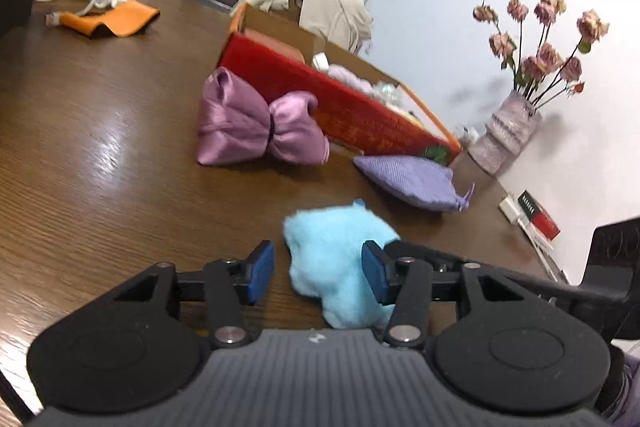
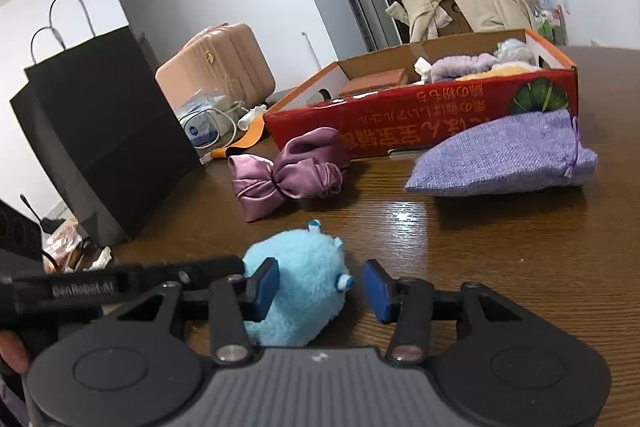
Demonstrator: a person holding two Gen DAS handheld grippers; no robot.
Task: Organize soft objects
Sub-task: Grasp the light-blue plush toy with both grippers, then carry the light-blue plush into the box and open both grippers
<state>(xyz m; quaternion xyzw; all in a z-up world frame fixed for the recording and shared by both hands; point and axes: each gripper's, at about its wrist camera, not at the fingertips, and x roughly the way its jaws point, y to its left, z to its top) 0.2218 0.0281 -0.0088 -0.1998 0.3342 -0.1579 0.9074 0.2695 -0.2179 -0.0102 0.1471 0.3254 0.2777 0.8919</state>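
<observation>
Left wrist view: the left gripper (image 1: 318, 273) has its blue pads (image 1: 260, 273) spread apart, clamped on nothing. A fluffy light-blue plush toy (image 1: 336, 259) lies on the brown wooden table (image 1: 100, 155) between them, nearer the right pad and perhaps brushing it; the left pad stands clear. At 12 o'clock from the toy sits a pink satin bow (image 1: 256, 123), pressed against the red cardboard box (image 1: 340, 107) behind it. At 1 o'clock lies a lavender drawstring pouch (image 1: 416, 183), just beside the box's near corner. A vase of dried roses (image 1: 508, 127) stands at 2 o'clock by the wall, and an orange cloth (image 1: 112, 21) at 10 o'clock.

Right wrist view: the right gripper (image 2: 320, 287) is likewise spread wide and holds nothing. The plush toy (image 2: 300, 279) sits at its left pad (image 2: 267, 287), seemingly touching it, apart from the right one. The bow (image 2: 288, 175) lies at 12 o'clock, the pouch (image 2: 504, 159) at 2 o'clock against the box (image 2: 420, 127), which holds other soft items. A black paper bag (image 2: 100, 131) stands at 10 o'clock.
</observation>
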